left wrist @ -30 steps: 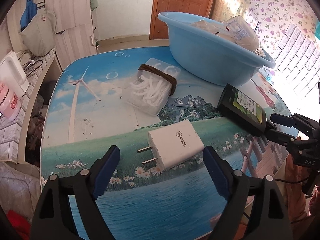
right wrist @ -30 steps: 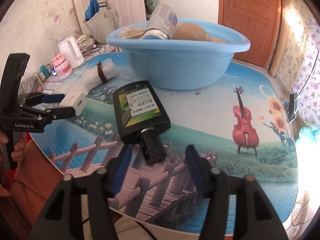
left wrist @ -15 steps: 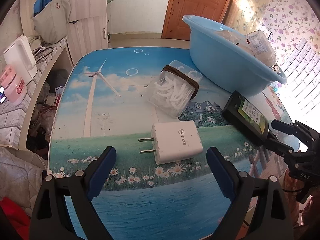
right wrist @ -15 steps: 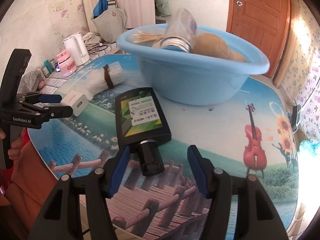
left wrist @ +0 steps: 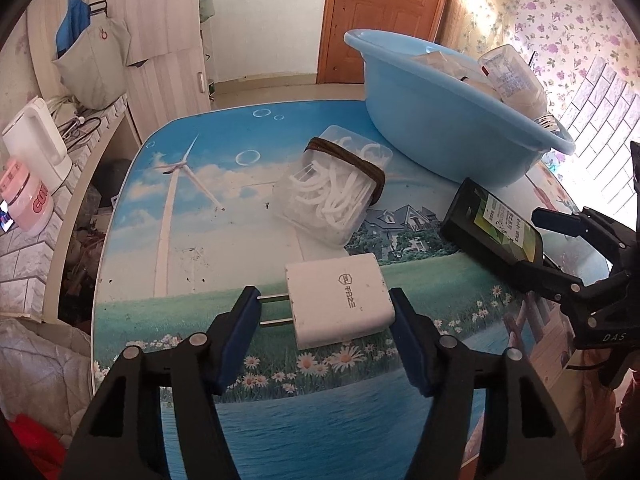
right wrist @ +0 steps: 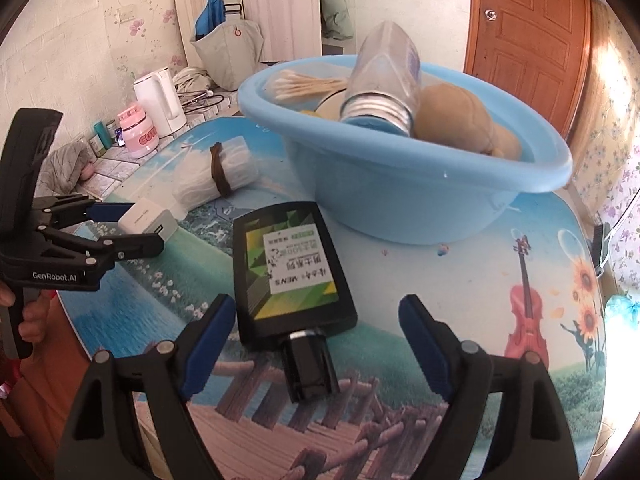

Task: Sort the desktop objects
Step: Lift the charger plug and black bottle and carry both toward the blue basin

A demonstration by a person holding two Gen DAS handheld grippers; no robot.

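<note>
A white charger plug (left wrist: pixel 339 299) lies on the picture-printed table between the fingers of my left gripper (left wrist: pixel 326 332), which is open around it; the pads look close to its prongs and far end. It also shows in the right wrist view (right wrist: pixel 147 219). A flat black bottle with a green label (right wrist: pixel 287 269) lies with its cap toward my right gripper (right wrist: pixel 316 344), which is open around the cap end. A clear box of white floss picks (left wrist: pixel 334 190) with a brown band lies behind the charger. A blue basin (right wrist: pixel 404 184) holds a jar, cotton swabs and a tan object.
The table's near edge (left wrist: pixel 280 452) runs just under both grippers. A white kettle (left wrist: pixel 36 140) and a pink container (left wrist: pixel 26 196) stand on a tiled counter to the left. A wooden door (right wrist: pixel 524 36) is behind the basin.
My left gripper has moved forward and narrowed around the charger. My right gripper has moved forward over the bottle's cap end and opened wider.
</note>
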